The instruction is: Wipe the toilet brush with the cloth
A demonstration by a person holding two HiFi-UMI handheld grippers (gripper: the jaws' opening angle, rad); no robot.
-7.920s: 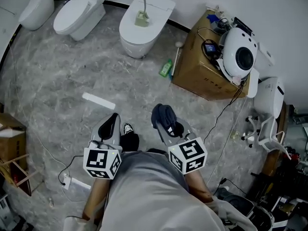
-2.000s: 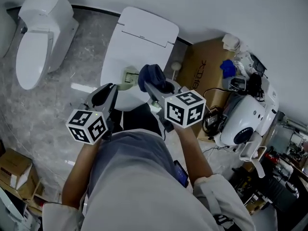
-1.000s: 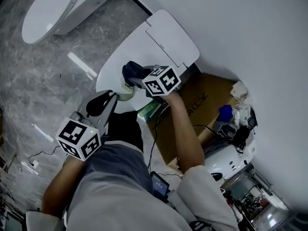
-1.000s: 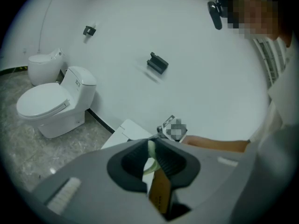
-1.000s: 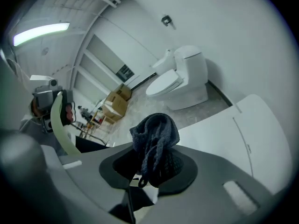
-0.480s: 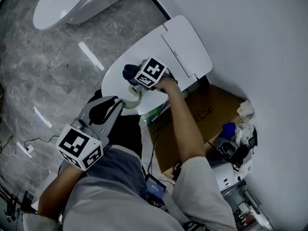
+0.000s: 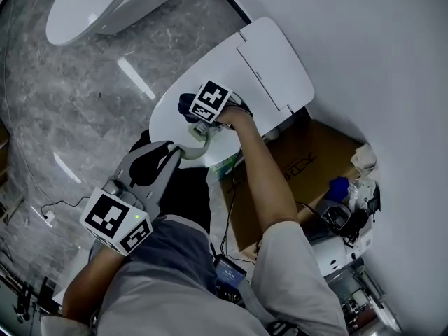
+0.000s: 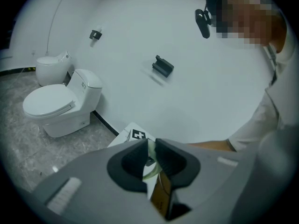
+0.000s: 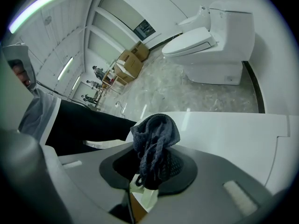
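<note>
The toilet brush [image 7: 199,140] is pale green, with a curved handle, and stands on the closed white toilet lid [image 7: 269,54]. In the head view my left gripper [image 7: 176,149] is at the handle's near end. The left gripper view shows its jaws nearly together, with the green handle [image 8: 152,149] between them. My right gripper [image 7: 192,110] is shut on a bunched dark blue cloth [image 7: 186,103], which rests against the brush's far side. In the right gripper view the cloth [image 9: 154,141] fills the jaws, and a bit of the green brush [image 9: 145,196] shows below it.
A brown cardboard box [image 7: 308,159] stands right of the toilet, with cables and devices [image 7: 343,208] beyond it. A green bottle [image 7: 225,165] lies by the toilet base. Another white toilet [image 7: 105,2] stands at upper left on the grey marble floor [image 7: 63,110]. A white wall [image 7: 378,47] is behind.
The person walked up to the toilet. My right gripper carried the cloth over the lid onto the brush. My left gripper came up to the handle's near end.
</note>
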